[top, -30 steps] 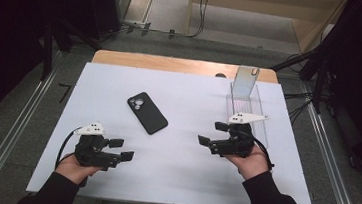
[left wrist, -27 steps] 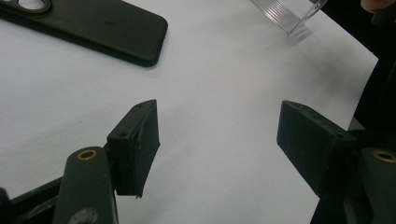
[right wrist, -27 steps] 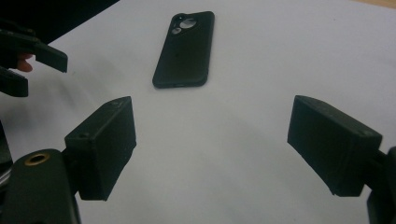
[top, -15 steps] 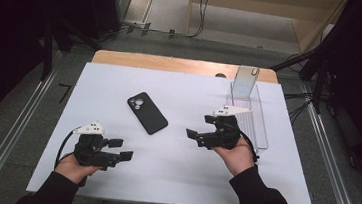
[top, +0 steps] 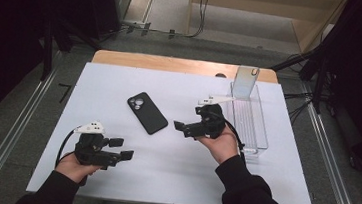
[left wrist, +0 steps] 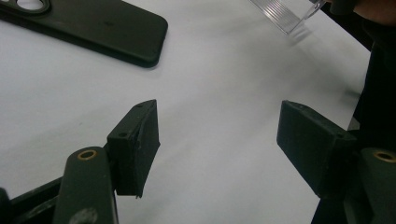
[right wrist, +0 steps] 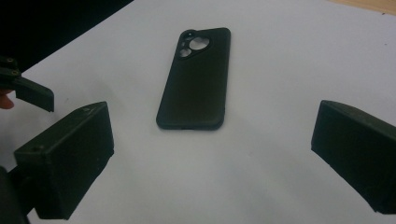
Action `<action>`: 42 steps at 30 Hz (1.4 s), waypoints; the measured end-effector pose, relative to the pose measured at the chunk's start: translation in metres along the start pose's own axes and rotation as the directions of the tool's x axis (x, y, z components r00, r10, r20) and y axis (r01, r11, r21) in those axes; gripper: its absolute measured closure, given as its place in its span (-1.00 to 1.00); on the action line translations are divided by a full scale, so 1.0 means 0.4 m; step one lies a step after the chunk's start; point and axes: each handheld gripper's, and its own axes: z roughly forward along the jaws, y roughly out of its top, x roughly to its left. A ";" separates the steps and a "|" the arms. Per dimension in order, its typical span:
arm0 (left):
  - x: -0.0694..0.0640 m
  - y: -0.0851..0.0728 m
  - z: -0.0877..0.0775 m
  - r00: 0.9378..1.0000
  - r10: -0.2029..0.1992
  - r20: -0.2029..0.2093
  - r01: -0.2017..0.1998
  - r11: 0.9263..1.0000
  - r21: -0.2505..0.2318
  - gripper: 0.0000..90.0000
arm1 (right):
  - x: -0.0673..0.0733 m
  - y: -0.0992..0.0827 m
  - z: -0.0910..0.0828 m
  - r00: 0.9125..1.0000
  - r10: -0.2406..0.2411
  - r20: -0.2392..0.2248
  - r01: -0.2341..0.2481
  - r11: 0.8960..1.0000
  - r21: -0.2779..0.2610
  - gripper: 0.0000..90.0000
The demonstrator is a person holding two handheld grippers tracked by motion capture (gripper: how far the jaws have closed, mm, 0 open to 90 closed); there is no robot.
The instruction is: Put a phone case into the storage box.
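Observation:
A black phone (top: 147,113) lies face down on the white table cover (top: 172,171), camera end pointing away from me. My right gripper (top: 186,120) hovers just right of it, jaws open and aimed at it. In the right gripper view the phone (right wrist: 196,79) lies ahead of the open right gripper (right wrist: 210,149), with nothing between the jaws. My left gripper (top: 122,148) rests near the front left, open and empty. In the left gripper view its jaws stand wide apart (left wrist: 217,135), and the phone (left wrist: 93,28) lies off at the upper left.
A clear plastic tray (top: 254,131) with an upright end wall stands at the right side of the table, behind my right hand. A tip of the left gripper (right wrist: 32,95) shows at the left of the right gripper view. Wooden table edge (top: 172,63) at the back.
My right gripper has moved left and away from the clear tray, toward the phone. The left gripper and the phone have stayed where they were.

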 end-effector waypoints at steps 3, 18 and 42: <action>0.001 0.001 0.001 1.000 0.002 -0.002 -0.002 1.000 0.002 -0.34 | 0.001 0.012 0.016 1.000 -0.002 -0.002 0.002 1.000 0.000 -1.00; 0.005 0.001 0.002 1.000 0.003 0.000 -0.002 1.000 0.007 -0.34 | 0.022 0.069 0.111 1.000 -0.028 0.009 0.028 0.999 0.016 -1.00; 0.011 0.001 0.000 1.000 0.002 -0.003 -0.002 1.000 0.006 -0.34 | 0.051 0.115 0.253 1.000 -0.024 0.002 0.024 0.999 0.025 -0.88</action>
